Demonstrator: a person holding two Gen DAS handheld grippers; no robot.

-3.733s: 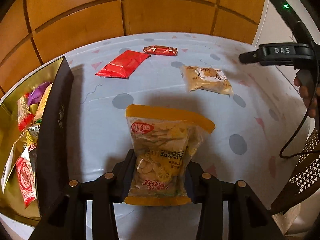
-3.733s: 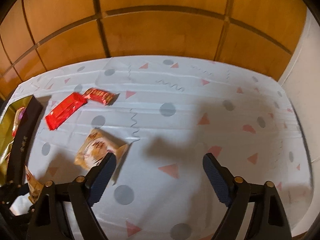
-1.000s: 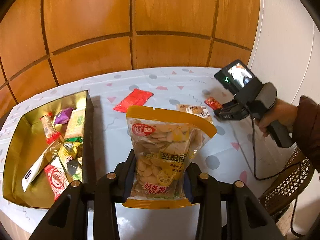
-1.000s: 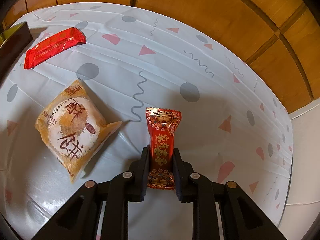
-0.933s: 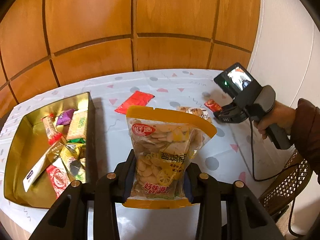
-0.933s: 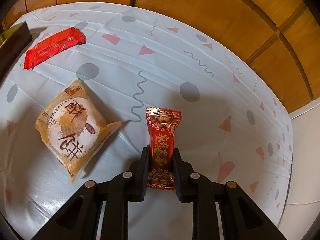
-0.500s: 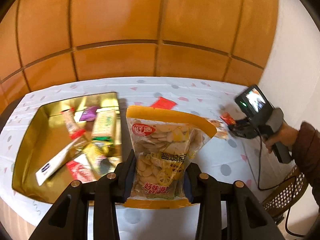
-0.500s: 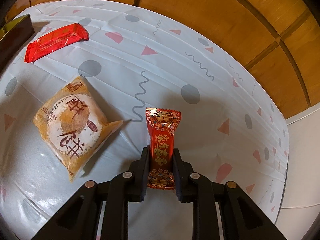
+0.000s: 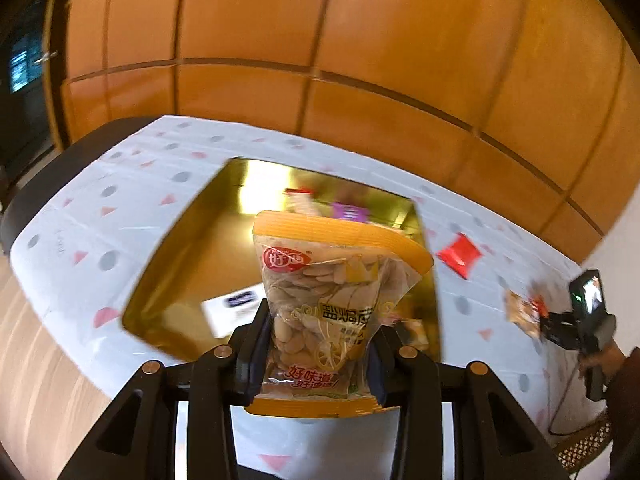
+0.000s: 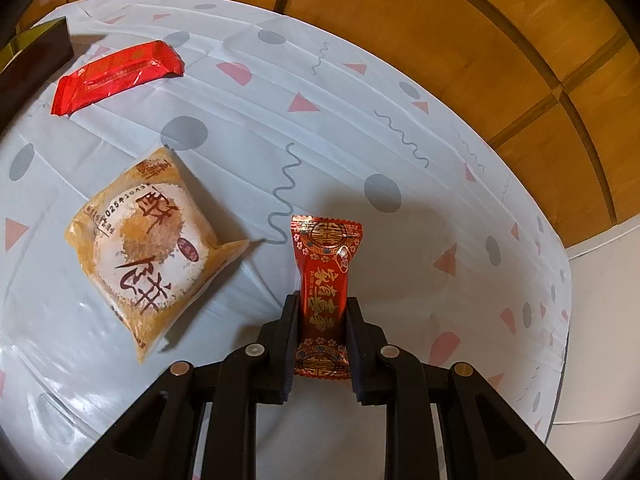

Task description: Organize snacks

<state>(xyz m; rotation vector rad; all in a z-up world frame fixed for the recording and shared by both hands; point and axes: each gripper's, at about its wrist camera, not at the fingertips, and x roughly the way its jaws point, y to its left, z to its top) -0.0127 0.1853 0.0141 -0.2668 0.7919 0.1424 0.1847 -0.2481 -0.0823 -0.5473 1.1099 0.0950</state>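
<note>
Two packets are in my grip at once, one in each set of tongs. Nearest in the left view, my left tongs (image 9: 318, 354) are closed on the lower half of a clear bag of seeds (image 9: 328, 308) with yellow seals top and bottom; its upper half stands free above the tips. I judge it light and soft, with slick, crinkly film and loose contents, so a hold across the filled body seems safer than one on the flat seal. Just beyond the bag lies the gold box (image 9: 160, 280), open, with a few wrapped snacks in its far part, blurred. The bag hangs over the box's near edge, I think, though the blur makes that uncertain. Farther right on the counter (image 9: 100, 200) lies a flat red packet (image 9: 458, 254).

In the right view, my right tongs (image 10: 322, 338) pinch a small red candy wrapper (image 10: 325, 280) around its middle, upright, its crimped top clear of the tips. It looks very light, glossy and likely to slip or twist if squeezed at the crimp. To its left, apart from it, a tan pastry packet (image 10: 150, 240) rests flat on the counter; I would expect it to be crumbly inside, best taken by its edges. Beyond that lies the red packet, near the box's dark corner (image 10: 36, 60).
</note>
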